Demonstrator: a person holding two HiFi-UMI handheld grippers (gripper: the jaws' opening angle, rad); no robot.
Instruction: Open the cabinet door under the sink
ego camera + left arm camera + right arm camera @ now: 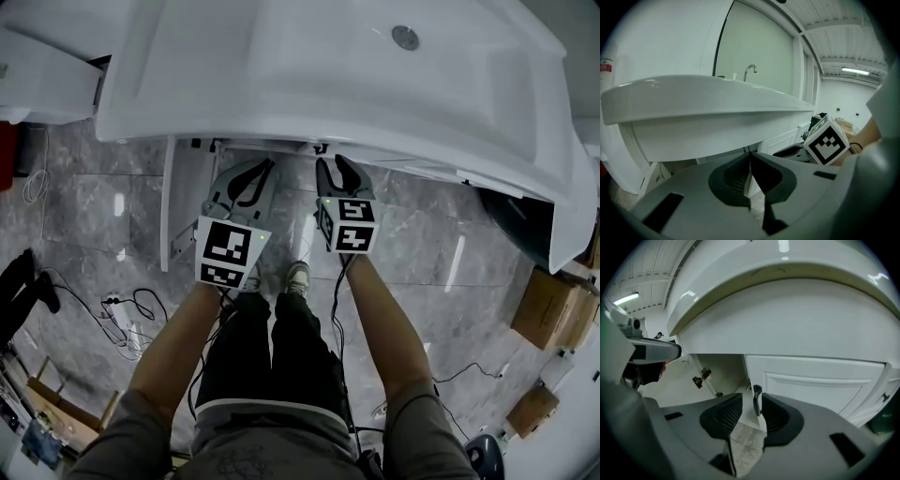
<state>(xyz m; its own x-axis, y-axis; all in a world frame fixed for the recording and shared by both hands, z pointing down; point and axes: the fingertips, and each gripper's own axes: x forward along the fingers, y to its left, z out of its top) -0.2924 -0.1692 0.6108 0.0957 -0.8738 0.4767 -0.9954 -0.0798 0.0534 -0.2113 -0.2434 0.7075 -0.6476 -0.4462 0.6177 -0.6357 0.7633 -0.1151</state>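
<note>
reading the door first: the shut cabinet door (815, 380) under the sink (328, 75), white and panelled, sits on the right half of the unit, with its dark upright handle (757, 398) at the door's left edge. my right gripper (750, 405) has its fingers spread around that handle. the handle stands between them, close against the right pad, with clear space on the left, and nothing is pinched yet. the neighbouring left door (169, 202) stands swung out, its hinges (701, 378) showing, so only this leaf is left to do. my left gripper (750, 157) hangs just beside the right one under the sink rim, fingertips pressed together on nothing. i judge the step as closing on the handle, then pulling. risks from here: the handle is off-centre in my grip, so the closing fingers could nudge it sideways or catch only its edge, and it would slip out on the pull. a straight pull instead of following the hinge arc could twist the handle out of the pads. the sink overhang is close above, so lifting while pulling could knock the marker cube on it. my shoes (298, 277) stand near the unit on the grey floor (94, 206), so the door may swing into my legs.
</note>
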